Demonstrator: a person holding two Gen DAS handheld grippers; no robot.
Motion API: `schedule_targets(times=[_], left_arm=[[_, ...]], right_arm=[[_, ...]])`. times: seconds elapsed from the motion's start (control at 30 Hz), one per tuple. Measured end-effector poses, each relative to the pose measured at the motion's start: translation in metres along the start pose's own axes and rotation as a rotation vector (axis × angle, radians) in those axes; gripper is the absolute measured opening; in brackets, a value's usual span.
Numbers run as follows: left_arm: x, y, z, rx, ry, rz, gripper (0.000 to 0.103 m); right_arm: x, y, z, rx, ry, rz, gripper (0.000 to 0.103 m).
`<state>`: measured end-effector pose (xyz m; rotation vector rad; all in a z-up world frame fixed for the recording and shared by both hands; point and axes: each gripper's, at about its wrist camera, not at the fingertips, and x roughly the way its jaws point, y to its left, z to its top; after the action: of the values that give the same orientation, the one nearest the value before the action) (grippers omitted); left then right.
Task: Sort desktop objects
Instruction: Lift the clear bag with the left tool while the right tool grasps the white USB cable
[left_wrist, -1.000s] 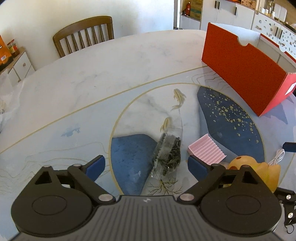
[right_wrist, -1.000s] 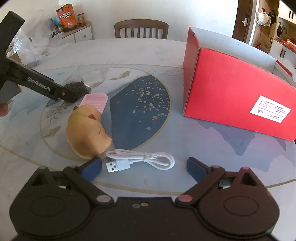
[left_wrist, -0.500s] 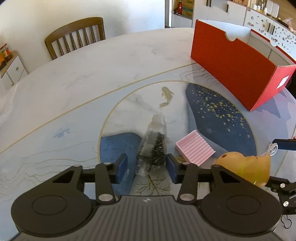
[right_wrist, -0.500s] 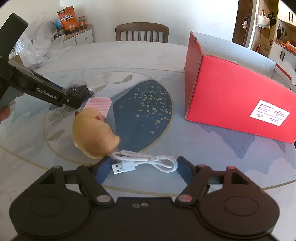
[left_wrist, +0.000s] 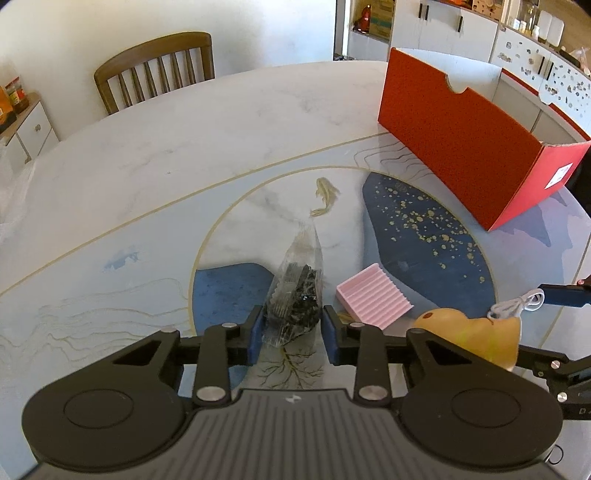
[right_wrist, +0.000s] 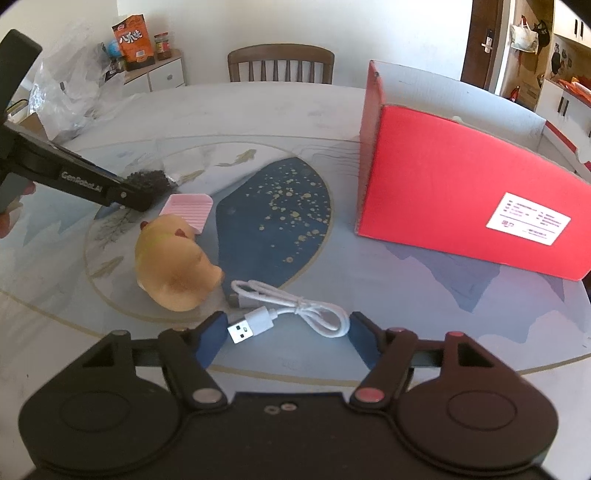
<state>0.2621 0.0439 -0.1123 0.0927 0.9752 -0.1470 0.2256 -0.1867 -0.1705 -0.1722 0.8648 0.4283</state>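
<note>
The left hand-held gripper (left_wrist: 291, 328) is closing on a clear bag of black bits (left_wrist: 295, 299); the right hand-held gripper (right_wrist: 286, 334) narrows around a white cable (right_wrist: 288, 306); pink ribbed tray (left_wrist: 373, 301), yellow toy (right_wrist: 173, 262) crowd between; red box (right_wrist: 461, 206) well apart on the surface (left_wrist: 184, 147).

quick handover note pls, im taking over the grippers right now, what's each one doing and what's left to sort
Left gripper: jaws closing on the clear bag of black bits, pads at its sides; bag is on the table.
Right gripper: jaws closing around the white USB cable, which lies on the table between them, not gripped yet.
Also loose on the table: pink ridged pad and yellow duck toy, side by side.
Red box stands to the right; its inside is hidden.
Done: nothing visibly sorted.
Left: probably all four items go into the box.
</note>
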Motion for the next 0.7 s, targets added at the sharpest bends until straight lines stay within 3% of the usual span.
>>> schedule_targets(times=[0.7], left_arm=[[-0.04, -0.019, 0.009, -0.101, -0.047, -0.061, 0.031]], right_arm=[[-0.041, -0.048, 0.009, 0.09, -0.062, 0.04, 0.067]])
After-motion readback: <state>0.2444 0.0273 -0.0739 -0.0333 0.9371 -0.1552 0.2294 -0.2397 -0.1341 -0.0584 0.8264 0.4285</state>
